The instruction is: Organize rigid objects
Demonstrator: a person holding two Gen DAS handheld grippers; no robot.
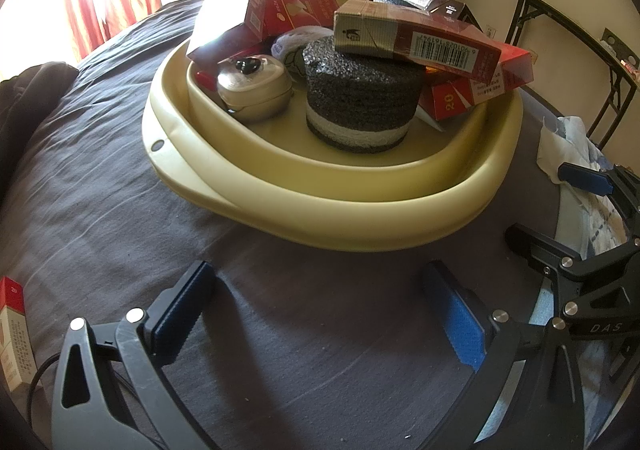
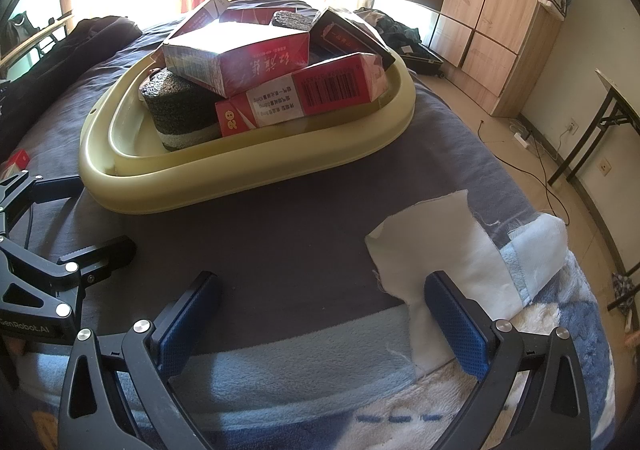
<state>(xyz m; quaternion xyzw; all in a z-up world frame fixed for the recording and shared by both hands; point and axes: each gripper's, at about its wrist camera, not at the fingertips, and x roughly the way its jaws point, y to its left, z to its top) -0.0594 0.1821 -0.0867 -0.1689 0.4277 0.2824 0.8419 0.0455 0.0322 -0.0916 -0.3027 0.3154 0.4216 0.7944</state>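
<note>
A pale yellow basin [image 1: 312,205] [image 2: 224,185] sits on the grey bed sheet. It holds several red cartons [image 1: 436,37] [image 2: 248,57], a black and white foam cylinder [image 1: 360,105] [image 2: 180,109], a round beige case [image 1: 256,89] and a whitish ball [image 1: 296,45]. My left gripper [image 1: 316,314] stands open just before the basin, with nothing between its blue pads. My right gripper [image 2: 320,322] is open too, low over the bed's near edge, and its right finger [image 2: 456,326] lies over a white cloth [image 2: 436,242]. One more red carton [image 1: 12,330] lies at the far left.
A blue and white blanket [image 2: 520,350] covers the bed's near edge. Dark clothes [image 2: 80,45] lie at the back left. A wooden wardrobe [image 2: 488,9] and a folding table [image 2: 616,109] stand to the right, with cables on the floor.
</note>
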